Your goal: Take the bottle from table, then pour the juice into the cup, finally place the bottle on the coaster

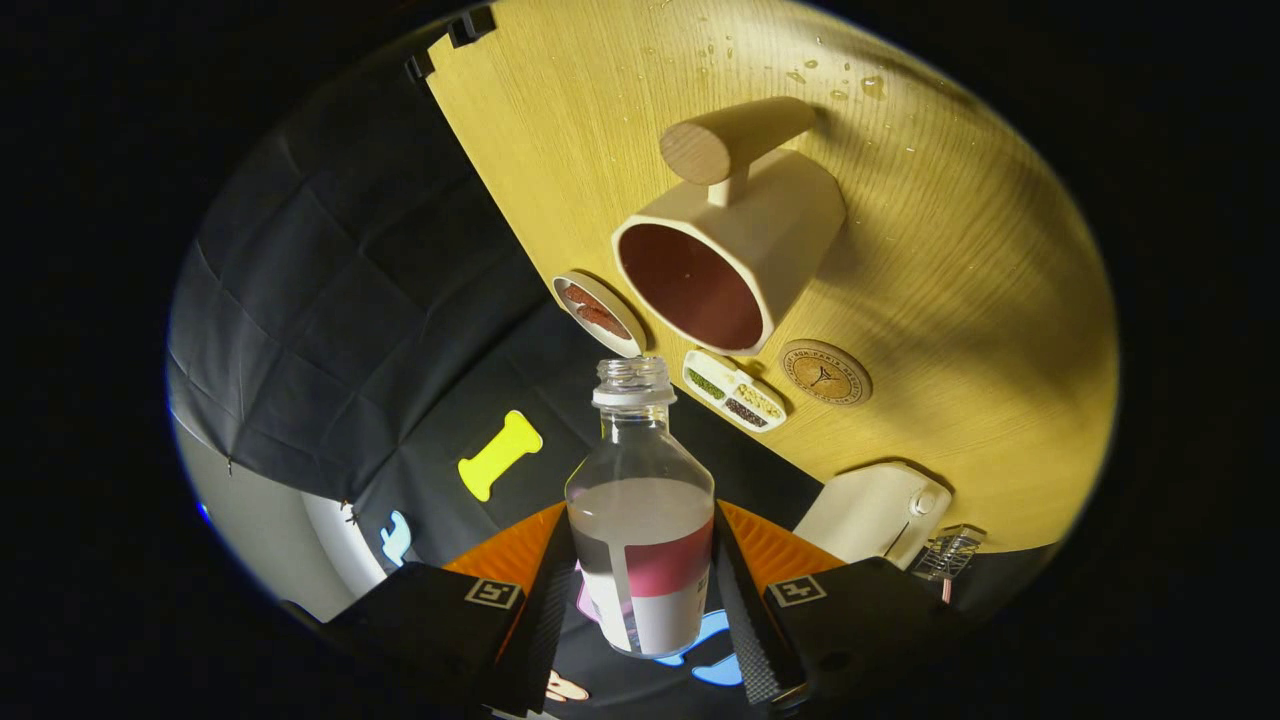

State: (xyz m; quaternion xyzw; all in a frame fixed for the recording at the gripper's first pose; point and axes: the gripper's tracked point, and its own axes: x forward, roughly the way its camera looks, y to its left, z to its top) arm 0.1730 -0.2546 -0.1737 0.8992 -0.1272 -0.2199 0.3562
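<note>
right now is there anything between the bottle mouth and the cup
Nothing visible. The gripper is shut on the bottle, and its open mouth points at the cup across a clear gap; two small dishes flank that line.

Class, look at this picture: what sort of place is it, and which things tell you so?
Probably a staged kitchen tabletop: a wooden table with a cup, a coaster and snack dishes. The gripper grips a juice bottle.
</note>
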